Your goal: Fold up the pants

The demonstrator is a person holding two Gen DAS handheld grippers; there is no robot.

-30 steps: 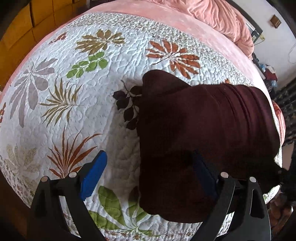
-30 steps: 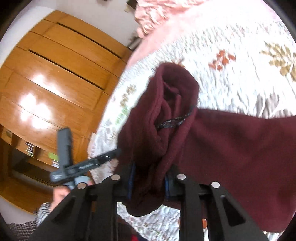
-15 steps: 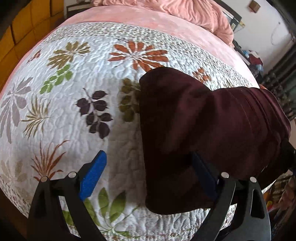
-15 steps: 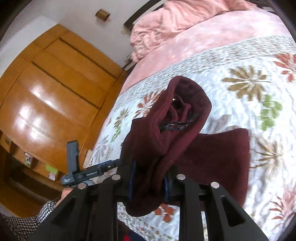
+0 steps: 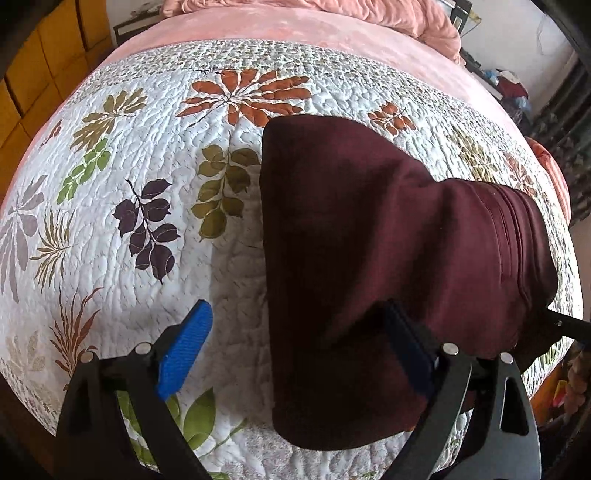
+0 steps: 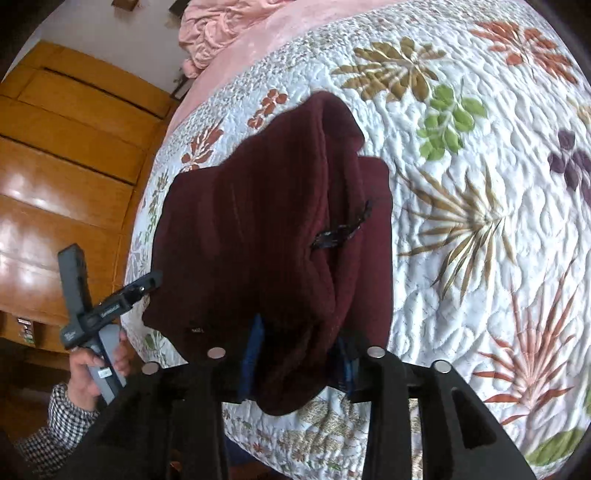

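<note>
The dark maroon pants (image 5: pixel 369 240) lie folded on the floral quilt (image 5: pixel 147 147), with one end still raised at the right. My left gripper (image 5: pixel 295 347) stands wide open at the fold's left edge. Cloth drapes over its right finger, and its left blue pad (image 5: pixel 184 347) hangs over bare quilt. In the right wrist view, the bunched end of the pants (image 6: pixel 266 229) hangs between the pads of my right gripper (image 6: pixel 301 362). Its jaws are opening and the cloth sits loosely between them. A hand (image 6: pixel 92 373) in a checked sleeve holds the left gripper (image 6: pixel 107 306).
The quilt covers a pink bed (image 5: pixel 295 26) with a rumpled pink blanket (image 6: pixel 221 22) at its head. A wooden wardrobe (image 6: pixel 55 166) stands beside the bed. Bare quilt spreads to the left of the pants in the left wrist view.
Both grippers have travelled across the quilt with the pants, bringing the raised end over the lower layer. The right jaws have widened around the bunched cloth. The left gripper stayed open.
</note>
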